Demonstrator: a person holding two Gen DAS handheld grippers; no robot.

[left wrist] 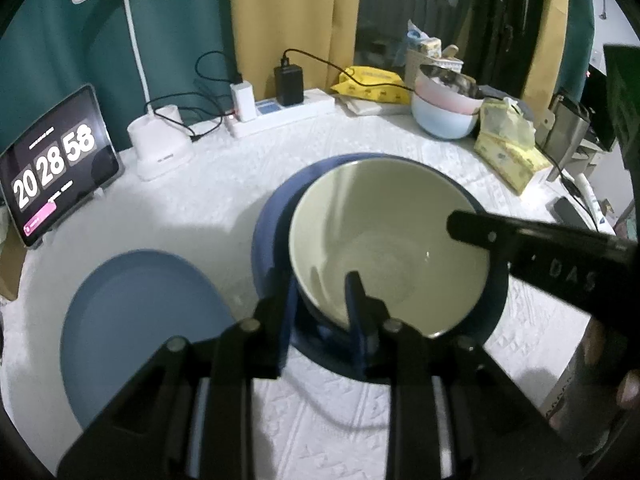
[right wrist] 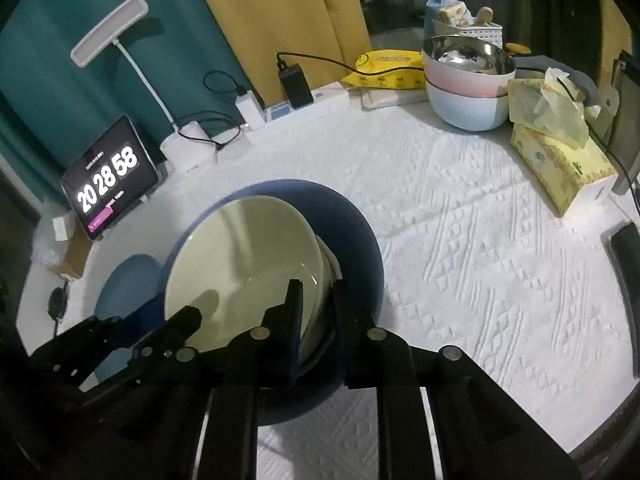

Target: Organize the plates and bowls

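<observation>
- Two glossy round vessels nest mid-frame on the quilted white bench (left wrist: 224,208): a cream bowl (left wrist: 384,240) tilted inside a dark blue bowl (right wrist: 352,232)
- left gripper (left wrist: 322,300) jaws pinch the cream bowl's near rim
- right gripper (right wrist: 318,308) jaws clamp its right wall
- Flat matte blue plate (left wrist: 136,320) lies lower left, apart
- Upper right, a steel bowl (right wrist: 468,54) sits in stacked pastel bowls (right wrist: 460,92)
</observation>
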